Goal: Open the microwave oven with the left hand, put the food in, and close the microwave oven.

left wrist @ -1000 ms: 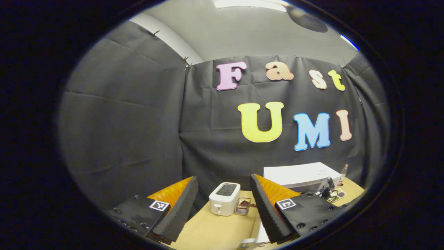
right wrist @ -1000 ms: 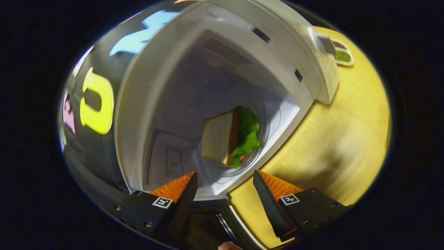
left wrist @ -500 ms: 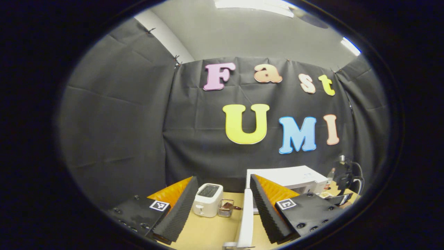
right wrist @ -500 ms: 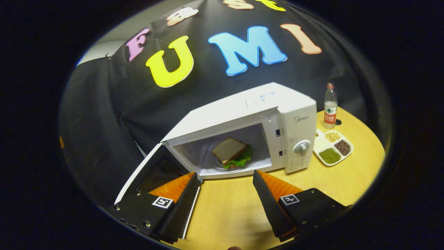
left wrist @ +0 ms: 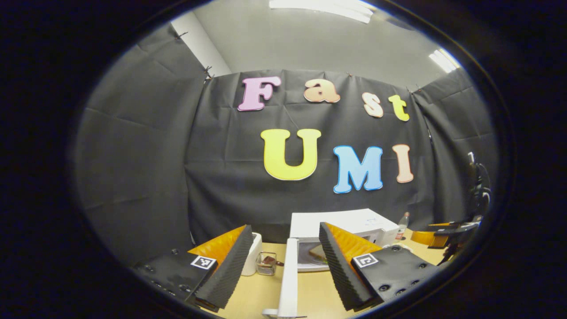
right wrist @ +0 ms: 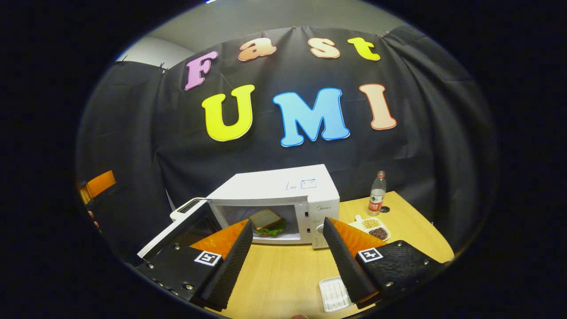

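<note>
In the left gripper view, the left gripper (left wrist: 283, 266) has its fingers (left wrist: 228, 270) spread apart and grasping nothing. The white edge of the microwave door (left wrist: 289, 279) stands upright in the gap between them, though whether either finger touches it is hard to tell from this angle. Beyond the fingers sits the microwave (left wrist: 345, 226) on the table (left wrist: 248, 297), its cavity open, with the sandwich (left wrist: 320, 253) just visible inside beside the right-hand finger. Behind the left-hand finger stands a white toaster (left wrist: 254, 259), and just beside it a small clear cup (left wrist: 266, 264). Far off to the right of the fingers, the other gripper shows near a bottle (left wrist: 402, 220). In the right gripper view, the right gripper (right wrist: 288, 261) also has its fingers (right wrist: 343, 261) released and empty, held above the table (right wrist: 283, 279). Straight ahead between them the microwave (right wrist: 283, 195) stands with its door (right wrist: 186, 226) swung wide toward the left-hand finger, and the sandwich (right wrist: 267, 221), bread over green lettuce, rests on the glass plate inside. Just under the right-hand finger lies a small white tray (right wrist: 333, 293). Past that finger are a divided dish of beans (right wrist: 372, 227) and a bottle (right wrist: 377, 195), both well apart from the fingers.
</note>
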Tool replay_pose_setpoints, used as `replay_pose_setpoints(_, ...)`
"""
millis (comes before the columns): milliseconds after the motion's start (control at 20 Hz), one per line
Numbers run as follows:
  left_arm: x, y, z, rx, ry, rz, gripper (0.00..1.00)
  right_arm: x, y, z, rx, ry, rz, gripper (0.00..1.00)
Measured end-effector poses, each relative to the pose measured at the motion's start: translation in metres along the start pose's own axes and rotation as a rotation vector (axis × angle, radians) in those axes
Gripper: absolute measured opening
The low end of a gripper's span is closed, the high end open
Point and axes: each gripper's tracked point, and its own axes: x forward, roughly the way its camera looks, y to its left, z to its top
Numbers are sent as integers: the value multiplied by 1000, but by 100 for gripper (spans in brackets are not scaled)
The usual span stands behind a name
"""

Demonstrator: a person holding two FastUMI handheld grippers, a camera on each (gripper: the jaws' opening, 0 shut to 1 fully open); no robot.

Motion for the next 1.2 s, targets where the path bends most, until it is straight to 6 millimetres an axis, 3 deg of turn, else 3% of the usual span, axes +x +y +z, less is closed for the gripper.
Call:
replay_pose_setpoints(150,-5,-9,-6,2,8,-11,95,-20,-11,24,-36,-69,-55,96)
replay_pose_setpoints(450,-21,-21,-28,45,57,-36,95,-38,0,29,-35,-101,-26,96)
replay_pose_setpoints(700,-32,-9,-55,98,123,-27,12,-38,-3,34,-27,-103,-6,96)
replay_pose_setpoints(750,-42,-10,-66,88,143,-42,7,-40,-5,37,-27,-103,-6,96)
replay_pose_setpoints(900,-54,34,-88,84,196,15,7,-41,-12,47,-39,-124,-28,96)
replay_pose_setpoints(1050,-62,68,-126,-9,260,50,7,-40,-10,57,-60,-145,-39,96)
replay_pose_setpoints(1200,-69,88,-164,-73,333,70,9,-38,-9,56,-73,-131,-23,96)
